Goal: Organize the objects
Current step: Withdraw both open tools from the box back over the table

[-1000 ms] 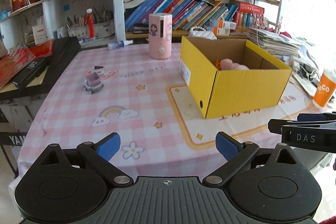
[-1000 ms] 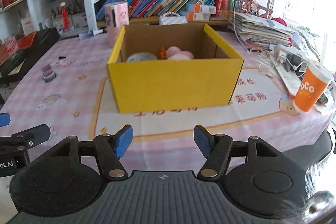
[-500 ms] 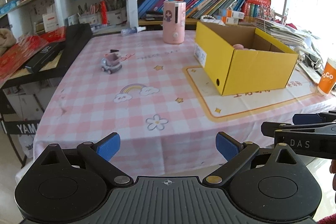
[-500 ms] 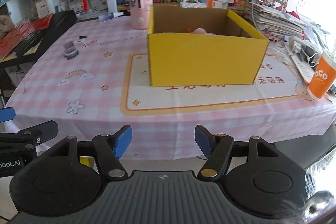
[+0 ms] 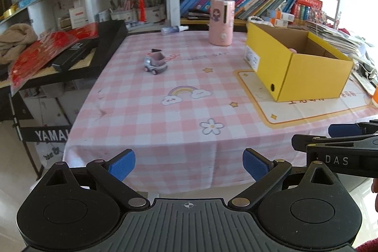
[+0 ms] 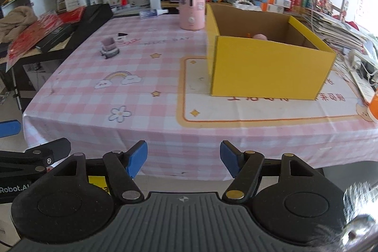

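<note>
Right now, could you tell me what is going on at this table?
A person is tidying with a handheld claw in each hand. Both the left claw and the right claw are open, empty and held short of the table's near edge. On the pink checked tablecloth stand an open yellow cardboard box with a pink soft item inside, a small grey toy car and a pink cylindrical appliance, both outside the box.
</note>
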Available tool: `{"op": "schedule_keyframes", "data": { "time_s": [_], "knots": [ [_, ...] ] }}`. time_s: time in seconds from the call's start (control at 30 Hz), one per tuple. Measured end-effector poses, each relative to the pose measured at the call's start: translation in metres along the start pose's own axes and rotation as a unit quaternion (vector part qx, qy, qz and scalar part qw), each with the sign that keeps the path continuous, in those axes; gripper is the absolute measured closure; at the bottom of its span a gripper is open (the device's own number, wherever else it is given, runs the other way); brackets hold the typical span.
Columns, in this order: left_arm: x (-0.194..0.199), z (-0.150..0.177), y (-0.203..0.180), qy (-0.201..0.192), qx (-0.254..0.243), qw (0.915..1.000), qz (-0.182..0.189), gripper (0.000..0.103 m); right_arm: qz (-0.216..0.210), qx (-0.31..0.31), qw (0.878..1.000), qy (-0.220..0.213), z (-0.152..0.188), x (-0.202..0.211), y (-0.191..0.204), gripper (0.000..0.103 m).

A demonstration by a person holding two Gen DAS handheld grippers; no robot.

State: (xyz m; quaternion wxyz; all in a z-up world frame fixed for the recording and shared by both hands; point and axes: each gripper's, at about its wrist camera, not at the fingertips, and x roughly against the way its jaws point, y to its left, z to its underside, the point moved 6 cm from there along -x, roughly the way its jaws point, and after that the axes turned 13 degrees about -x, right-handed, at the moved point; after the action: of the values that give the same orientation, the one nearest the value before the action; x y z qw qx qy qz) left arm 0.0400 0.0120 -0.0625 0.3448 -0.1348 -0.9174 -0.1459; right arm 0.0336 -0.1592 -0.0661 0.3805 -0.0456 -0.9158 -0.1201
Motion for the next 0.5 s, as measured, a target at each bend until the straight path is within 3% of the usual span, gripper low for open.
{"op": "schedule_keyframes", "data": {
  "time_s": [0.5],
  "knots": [
    [0.006, 0.004, 0.042, -0.013, 0.034, 0.9989, -0.028, 0.004, -0.027, 0.039, 0.999, -0.011, -0.008, -0.006, 0.047, 0.037]
  ]
}}
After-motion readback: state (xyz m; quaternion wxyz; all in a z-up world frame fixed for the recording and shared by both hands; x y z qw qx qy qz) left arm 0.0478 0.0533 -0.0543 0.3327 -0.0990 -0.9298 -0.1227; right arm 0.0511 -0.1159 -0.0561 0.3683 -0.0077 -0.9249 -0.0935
